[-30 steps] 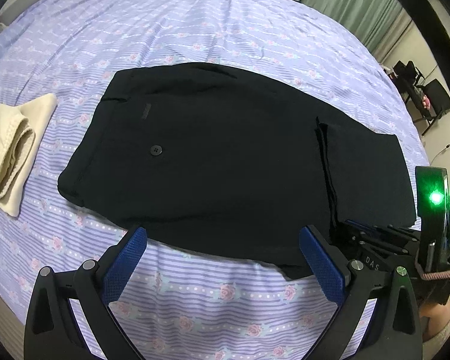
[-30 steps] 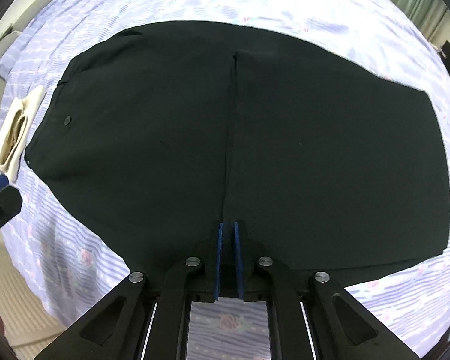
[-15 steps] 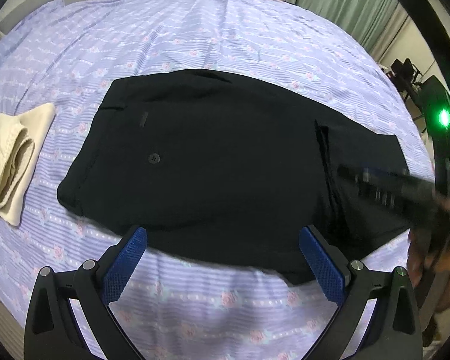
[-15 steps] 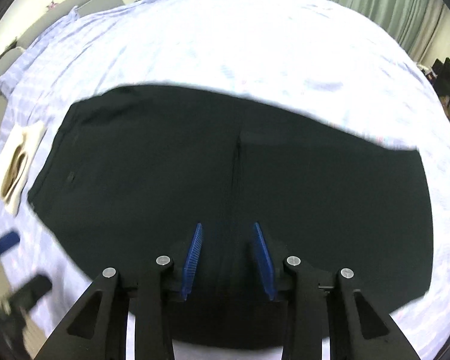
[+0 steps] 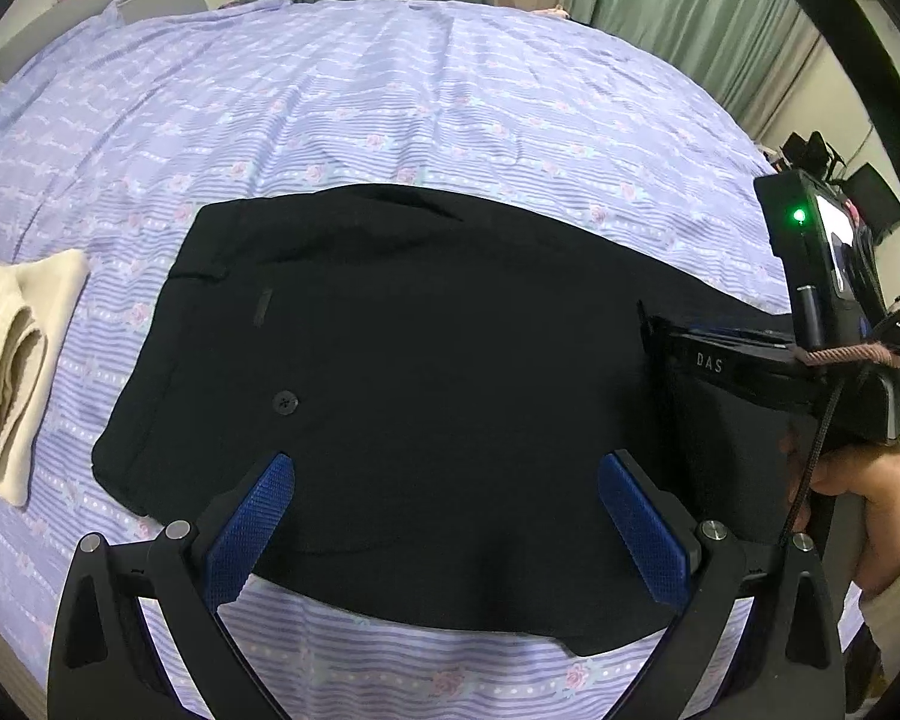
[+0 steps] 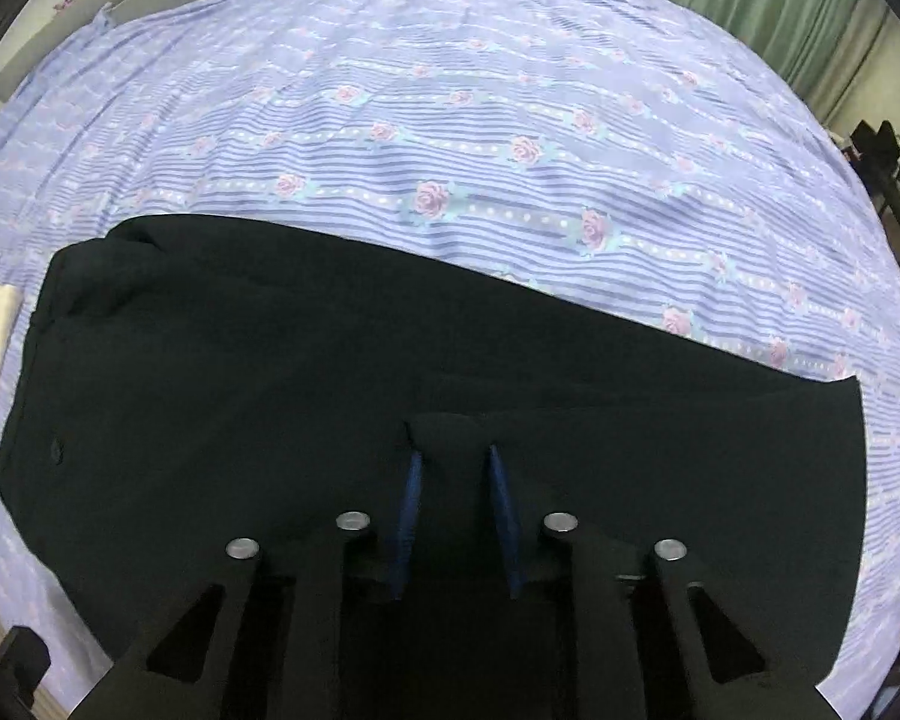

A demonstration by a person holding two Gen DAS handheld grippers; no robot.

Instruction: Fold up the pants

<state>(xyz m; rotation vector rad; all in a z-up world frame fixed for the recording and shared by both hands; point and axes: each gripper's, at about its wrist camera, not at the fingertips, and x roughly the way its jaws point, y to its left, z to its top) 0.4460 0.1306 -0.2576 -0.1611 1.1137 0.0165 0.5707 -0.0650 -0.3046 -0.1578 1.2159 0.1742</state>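
Observation:
Black pants point(image 5: 426, 372) lie folded flat on the bed, waistband to the left with a button point(image 5: 284, 402) showing; they fill the right wrist view point(image 6: 270, 396) too. My left gripper point(image 5: 444, 480) is wide open and empty, just above the pants' near edge. My right gripper point(image 6: 453, 462) is partly open, its blue pads either side of a raised ridge of cloth at the folded leg end. It also shows in the left wrist view point(image 5: 720, 360) at the right.
A purple floral sheet point(image 5: 426, 96) covers the bed. A folded cream garment point(image 5: 12, 360) lies left of the pants. Green curtains point(image 5: 678, 6) hang behind. A desk and chairs point(image 6: 888, 150) stand at the far right.
My right gripper went from shut at the pants' near edge to partly open and moved forward onto the folded leg end. The left gripper rose slightly and stayed open.

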